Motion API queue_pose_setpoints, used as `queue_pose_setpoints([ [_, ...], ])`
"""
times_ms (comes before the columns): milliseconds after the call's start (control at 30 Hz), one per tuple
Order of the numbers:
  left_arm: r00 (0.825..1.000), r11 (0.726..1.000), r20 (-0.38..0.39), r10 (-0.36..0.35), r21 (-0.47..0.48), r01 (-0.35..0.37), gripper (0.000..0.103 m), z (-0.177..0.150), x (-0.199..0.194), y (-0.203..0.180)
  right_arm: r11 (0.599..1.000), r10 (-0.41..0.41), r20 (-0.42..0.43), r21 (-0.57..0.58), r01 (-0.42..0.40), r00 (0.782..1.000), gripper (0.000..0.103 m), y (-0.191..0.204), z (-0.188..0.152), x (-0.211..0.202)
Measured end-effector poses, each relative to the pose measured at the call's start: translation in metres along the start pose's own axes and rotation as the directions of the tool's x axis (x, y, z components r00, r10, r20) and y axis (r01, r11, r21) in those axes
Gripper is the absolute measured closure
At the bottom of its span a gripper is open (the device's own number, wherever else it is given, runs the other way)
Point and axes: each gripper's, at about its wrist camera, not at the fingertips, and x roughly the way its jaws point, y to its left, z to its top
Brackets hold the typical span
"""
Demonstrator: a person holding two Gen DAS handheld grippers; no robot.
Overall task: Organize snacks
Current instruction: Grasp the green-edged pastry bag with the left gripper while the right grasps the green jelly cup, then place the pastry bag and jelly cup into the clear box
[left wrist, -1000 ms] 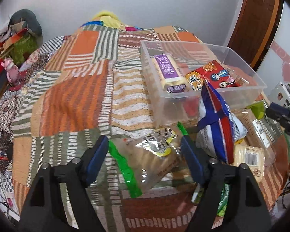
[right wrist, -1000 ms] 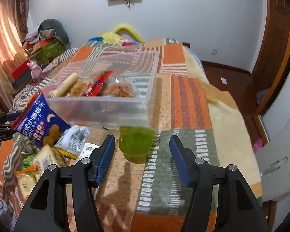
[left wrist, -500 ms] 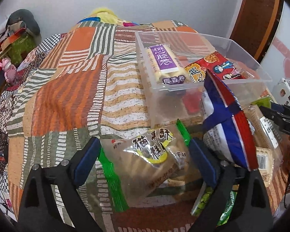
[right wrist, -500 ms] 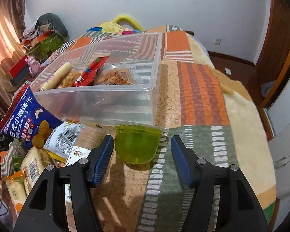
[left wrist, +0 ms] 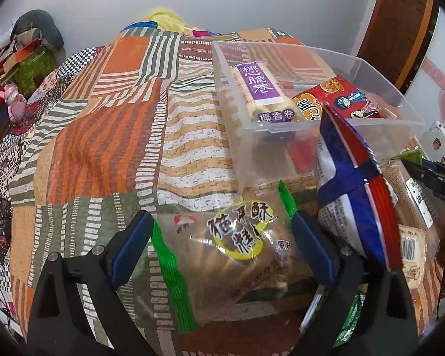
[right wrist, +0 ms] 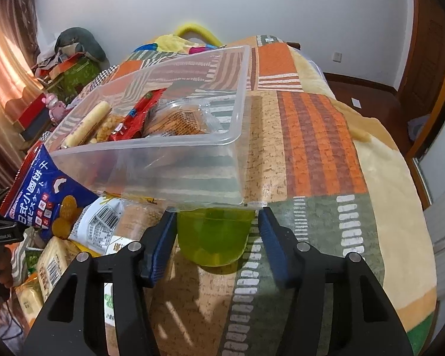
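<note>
A clear plastic bin (left wrist: 326, 124) (right wrist: 175, 178) sits on the patchwork bedspread and holds a purple-labelled roll pack (left wrist: 261, 92), a red snack pack (left wrist: 350, 101) and a biscuit pack (right wrist: 178, 121). My left gripper (left wrist: 219, 243) is open, its fingers on either side of a clear, green-edged biscuit bag (left wrist: 222, 255). My right gripper (right wrist: 216, 234) is open around a green jelly cup (right wrist: 215, 237) just in front of the bin, not squeezing it.
A blue and red biscuit bag (left wrist: 353, 195) (right wrist: 41, 195) leans against the bin. Several more snack packs (right wrist: 53, 267) lie in a pile beside it. The bed's edge (right wrist: 400, 207) drops off to the right, with a wooden door (left wrist: 400, 26) beyond.
Both grippers have moved forward and down. The left now straddles the green-edged bag, and the right now straddles the jelly cup. Both stay open.
</note>
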Motion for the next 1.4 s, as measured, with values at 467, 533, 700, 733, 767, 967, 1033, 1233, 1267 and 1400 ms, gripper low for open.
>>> queue_pose_setpoints([
  [467,1.000,1.000,0.011,0.000,-0.005,0.000,0.007,-0.011,0.005,0.004,1.000,0.001,0.014,-0.004,-0.001,1.000,0.057,-0.004,-0.009,-0.012],
  [533,0.999,1.000,0.034,0.012,0.007,-0.012,0.008,-0.010,0.002,0.003,1.000,-0.001,0.019,-0.006,0.001,1.000,0.057,-0.004,-0.009,-0.013],
  [700,0.996,0.999,0.071,-0.045,-0.005,0.046,0.031,-0.008,-0.005,0.008,1.000,0.005,0.029,-0.005,-0.005,1.000,0.057,-0.003,-0.009,-0.014],
  [733,0.995,0.998,0.078,-0.055,-0.006,0.056,0.034,-0.008,-0.006,0.008,1.000,0.005,0.030,-0.005,-0.005,1.000,0.057,-0.002,-0.009,-0.015],
  [767,0.995,0.998,0.081,-0.061,-0.003,0.061,0.042,-0.008,-0.007,0.007,1.000,0.005,0.032,-0.005,-0.005,0.999,0.057,-0.002,-0.008,-0.015],
  [967,0.995,0.998,0.090,-0.054,0.032,0.051,0.057,-0.016,-0.021,-0.003,1.000,0.009,0.054,-0.005,-0.009,0.998,0.057,0.002,-0.008,-0.021],
  [1033,0.994,0.999,0.094,-0.050,0.022,0.048,0.057,-0.020,-0.027,-0.001,1.000,0.012,0.064,-0.007,-0.011,0.998,0.057,0.004,-0.007,-0.024],
  [1233,0.991,1.000,0.132,-0.022,0.005,0.021,0.057,-0.021,-0.059,0.008,1.000,0.009,0.110,-0.028,-0.006,0.994,0.057,0.010,-0.003,-0.038],
  [1267,0.989,1.000,0.145,-0.015,0.003,0.014,0.057,-0.019,-0.066,0.009,1.000,0.010,0.121,-0.031,-0.006,0.993,0.057,0.011,-0.001,-0.042],
  [1400,0.980,1.000,0.197,-0.012,-0.002,0.013,0.057,-0.008,-0.087,0.011,0.999,0.017,0.156,-0.035,-0.011,0.988,0.057,0.015,0.005,-0.050],
])
